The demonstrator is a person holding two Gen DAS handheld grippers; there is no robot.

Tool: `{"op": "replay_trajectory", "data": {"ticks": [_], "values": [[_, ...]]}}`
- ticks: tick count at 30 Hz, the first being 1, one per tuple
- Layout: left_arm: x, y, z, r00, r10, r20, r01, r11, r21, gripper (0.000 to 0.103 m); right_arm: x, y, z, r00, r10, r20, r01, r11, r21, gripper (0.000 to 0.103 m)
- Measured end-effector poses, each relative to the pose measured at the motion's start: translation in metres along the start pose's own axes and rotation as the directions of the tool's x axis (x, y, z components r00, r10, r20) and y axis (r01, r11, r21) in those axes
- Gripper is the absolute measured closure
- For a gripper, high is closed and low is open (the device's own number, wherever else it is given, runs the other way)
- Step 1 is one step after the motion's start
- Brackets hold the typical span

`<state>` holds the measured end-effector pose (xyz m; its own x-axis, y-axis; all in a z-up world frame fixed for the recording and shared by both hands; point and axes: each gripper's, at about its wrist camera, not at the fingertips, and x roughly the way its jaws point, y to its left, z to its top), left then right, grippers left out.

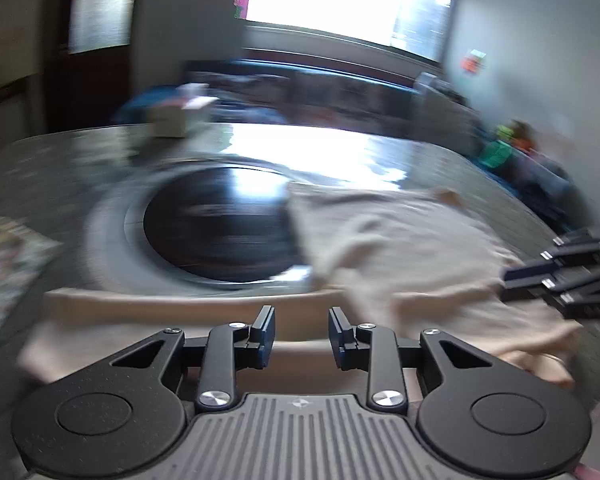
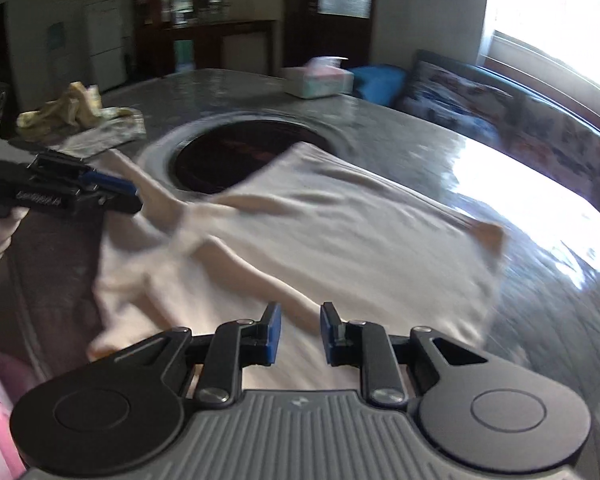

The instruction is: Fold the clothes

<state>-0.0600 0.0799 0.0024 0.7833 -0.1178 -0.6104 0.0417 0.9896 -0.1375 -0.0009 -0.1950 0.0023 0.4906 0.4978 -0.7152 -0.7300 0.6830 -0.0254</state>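
Note:
A cream garment [image 2: 300, 232] lies rumpled on the grey table [image 2: 520, 300], one corner over the round black hotplate [image 2: 236, 152]. It also shows in the left wrist view [image 1: 412, 256]. My right gripper [image 2: 300, 332] is open and empty, just above the garment's near edge. My left gripper [image 1: 302, 336] is open and empty over the garment's left edge. In the right wrist view the left gripper [image 2: 112, 188] sits by the garment's left side. The right gripper [image 1: 540, 276] shows at the right edge of the left wrist view. Both views are motion-blurred.
A tissue box [image 2: 320, 78] stands at the table's far edge. A crumpled yellow cloth [image 2: 72, 108] lies on patterned fabric [image 2: 100, 136] at the far left. A sofa [image 2: 500, 112] runs behind the table under a bright window.

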Motion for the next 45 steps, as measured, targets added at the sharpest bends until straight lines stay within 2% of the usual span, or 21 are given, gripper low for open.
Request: {"op": "replay_trajectory", "data": {"ticks": [3, 5, 8, 12, 15, 19, 21, 23, 26, 29, 32, 35, 37, 40, 42, 45], "values": [[-0.014, 0.032, -0.003, 0.99, 0.143, 0.02, -0.141, 0.987, -0.073, 0.067, 0.016, 0.013, 0.009, 0.999, 0.044, -0.006, -0.045, 0.998, -0.034, 0.083], [-0.022, 0.053, -0.006, 0.972, 0.233, 0.022, -0.229, 0.965, -0.125, 0.06, 0.029, 0.022, 0.012, 0.997, 0.075, -0.021, -0.076, 0.996, -0.047, 0.083], [-0.029, 0.078, -0.009, 0.941, 0.339, 0.008, -0.331, 0.925, -0.187, 0.056, 0.041, 0.03, 0.009, 0.994, 0.091, -0.052, -0.095, 0.993, -0.07, 0.083], [-0.026, 0.098, -0.013, 0.914, 0.405, -0.029, -0.401, 0.89, -0.217, 0.047, 0.035, 0.031, 0.01, 0.995, 0.09, -0.041, -0.093, 0.994, -0.065, 0.083], [-0.016, 0.1, -0.015, 0.918, 0.393, -0.053, -0.395, 0.892, -0.222, 0.048, 0.023, 0.031, 0.01, 0.997, 0.08, -0.023, -0.081, 0.995, -0.066, 0.083], [-0.009, 0.102, -0.02, 0.923, 0.379, -0.065, -0.383, 0.889, -0.251, 0.062, 0.009, 0.03, 0.009, 0.998, 0.067, -0.002, -0.067, 0.996, -0.059, 0.083], [-0.009, 0.101, -0.02, 0.923, 0.38, -0.057, -0.381, 0.89, -0.249, 0.082, 0.003, 0.029, 0.007, 0.998, 0.06, 0.007, -0.059, 0.997, -0.051, 0.083], [-0.01, 0.102, -0.018, 0.93, 0.364, -0.049, -0.363, 0.893, -0.264, 0.092, -0.002, 0.027, 0.005, 0.999, 0.049, 0.017, -0.048, 0.998, -0.044, 0.083], [-0.016, 0.096, -0.006, 0.947, 0.322, -0.005, -0.311, 0.908, -0.281, 0.098, -0.011, 0.021, 0.003, 0.999, 0.03, 0.038, -0.029, 0.999, -0.022, 0.083], [-0.028, 0.077, 0.017, 0.964, 0.256, 0.069, -0.231, 0.939, -0.255, 0.098, -0.02, 0.014, -0.001, 0.998, 0.008, 0.06, -0.008, 1.0, 0.002, 0.083], [-0.042, 0.044, 0.044, 0.98, 0.134, 0.145, -0.103, 0.974, -0.2, 0.098, -0.029, 0.006, -0.005, 0.997, -0.018, 0.08, 0.016, 0.999, 0.028, 0.083], [-0.048, 0.002, 0.068, 0.981, -0.009, 0.196, 0.031, 0.993, -0.112, 0.098, -0.037, -0.004, -0.012, 0.994, -0.046, 0.097, 0.04, 0.997, 0.068, 0.083], [-0.048, -0.027, 0.077, 0.972, -0.117, 0.204, 0.132, 0.989, -0.064, 0.098, -0.043, -0.01, -0.018, 0.992, -0.064, 0.106, 0.054, 0.994, 0.096, 0.083], [-0.042, -0.072, 0.085, 0.943, -0.271, 0.194, 0.277, 0.961, -0.001, 0.098, -0.051, -0.02, -0.027, 0.99, -0.089, 0.109, 0.075, 0.989, 0.131, 0.083], [-0.034, -0.098, 0.085, 0.92, -0.353, 0.171, 0.353, 0.935, 0.034, 0.098, -0.055, -0.025, -0.034, 0.989, -0.104, 0.105, 0.088, 0.985, 0.15, 0.083], [-0.016, -0.13, 0.079, 0.891, -0.438, 0.122, 0.435, 0.899, 0.051, 0.098, -0.056, -0.032, -0.044, 0.988, -0.123, 0.092, 0.105, 0.978, 0.178, 0.083]]}}
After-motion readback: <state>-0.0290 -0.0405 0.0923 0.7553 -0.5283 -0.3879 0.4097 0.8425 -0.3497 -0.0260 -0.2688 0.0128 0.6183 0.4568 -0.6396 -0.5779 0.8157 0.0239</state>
